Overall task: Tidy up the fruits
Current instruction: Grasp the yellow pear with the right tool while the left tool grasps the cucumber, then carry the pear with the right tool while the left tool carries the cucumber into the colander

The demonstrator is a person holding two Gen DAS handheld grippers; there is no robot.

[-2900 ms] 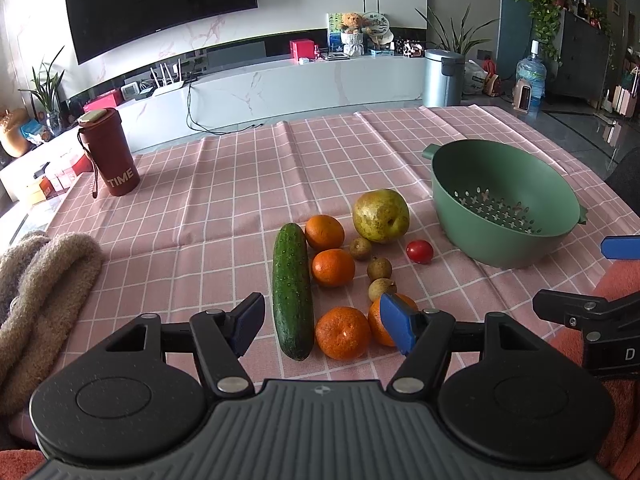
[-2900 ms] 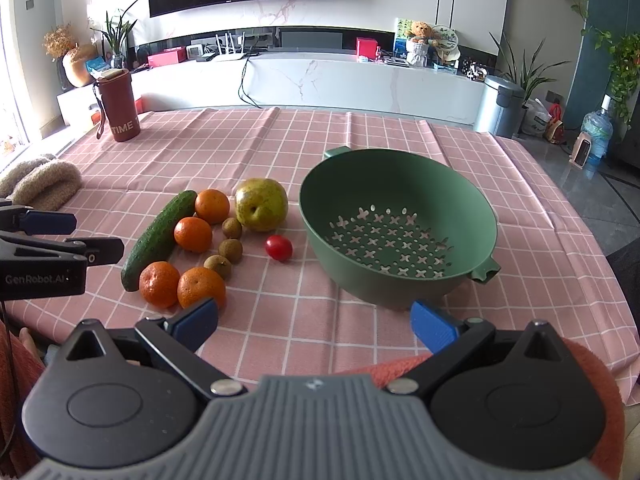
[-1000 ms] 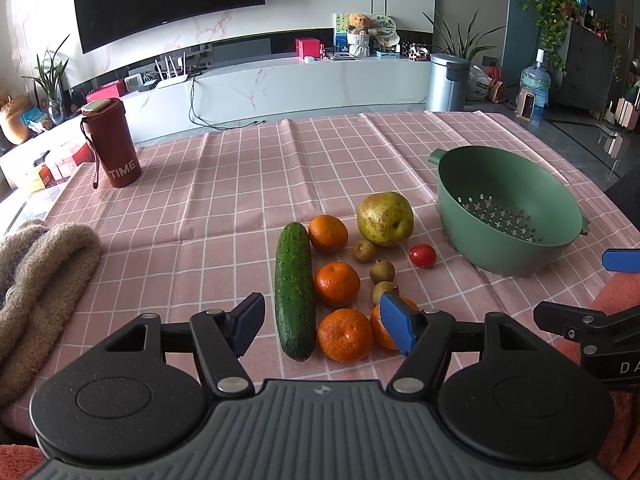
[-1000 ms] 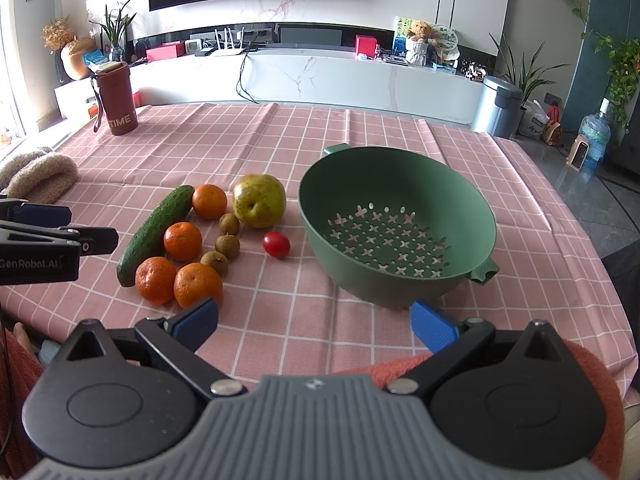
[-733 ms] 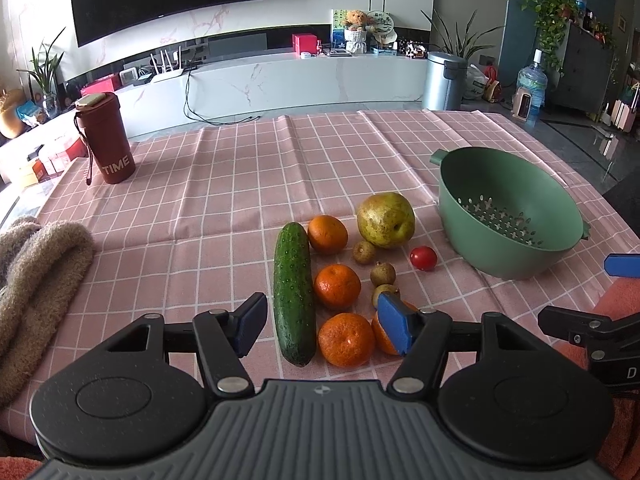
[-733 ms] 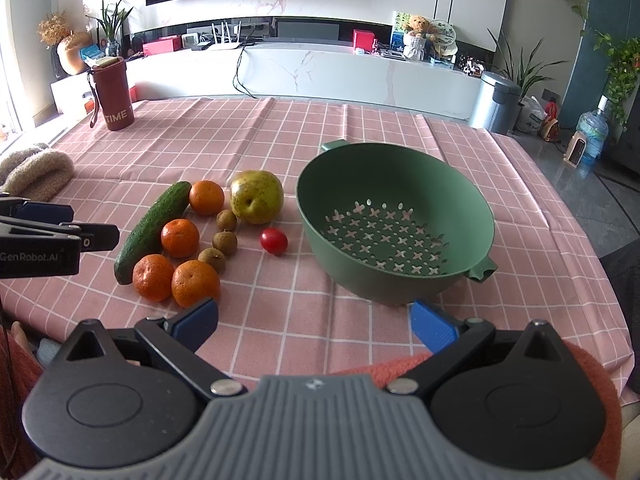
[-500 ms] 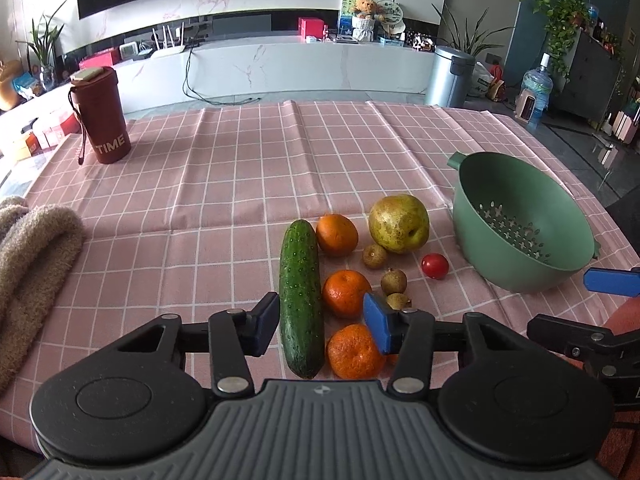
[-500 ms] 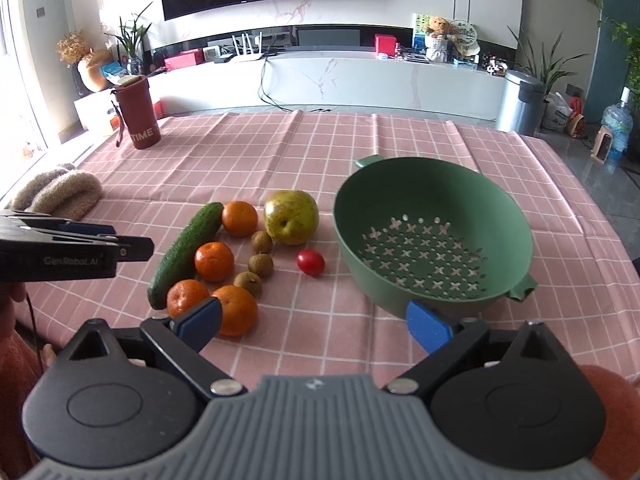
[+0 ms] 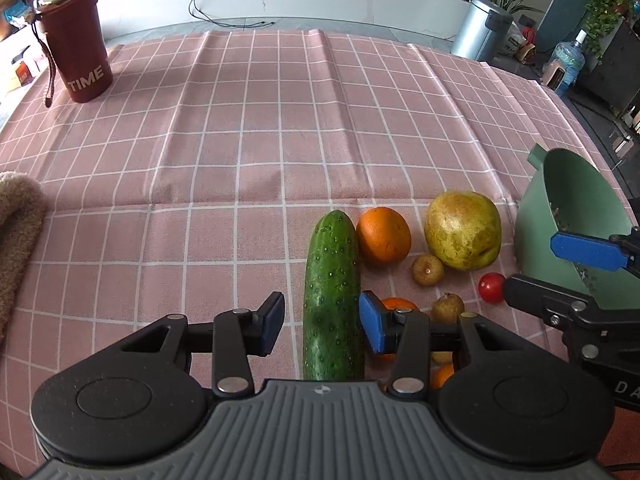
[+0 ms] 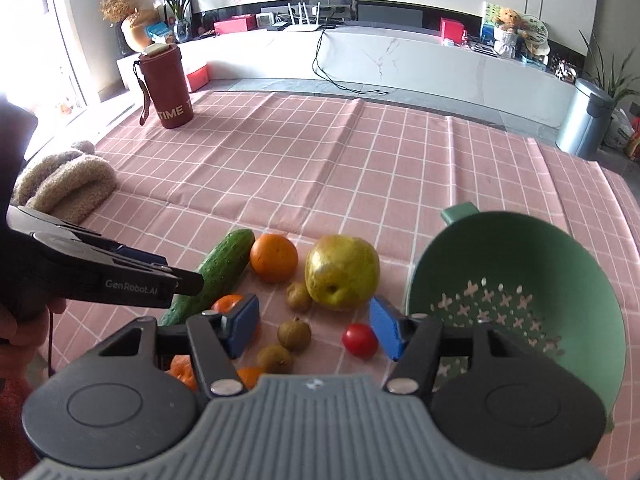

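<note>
A green cucumber (image 9: 332,292) lies on the pink checked cloth between the open fingers of my left gripper (image 9: 322,322); the right pad is at its side, the left pad apart. Beside it lie an orange (image 9: 383,235), a yellow-green pear (image 9: 462,229), small brown fruits (image 9: 428,269) and a cherry tomato (image 9: 491,287). My right gripper (image 10: 314,330) is open over the small brown fruits (image 10: 294,334), with the tomato (image 10: 359,340) just inside its right pad. The green colander (image 10: 520,300) stands to the right, empty. The left gripper also shows in the right wrist view (image 10: 168,270).
A dark red "TIME" tumbler (image 9: 76,44) stands at the far left of the table. A beige fuzzy cloth (image 10: 66,188) lies at the left edge. More oranges (image 10: 228,304) sit partly hidden under the grippers.
Both grippers have moved forward and down to the fruit. The left gripper's fingers have narrowed around the cucumber; the right gripper's fingers have narrowed over the small fruits.
</note>
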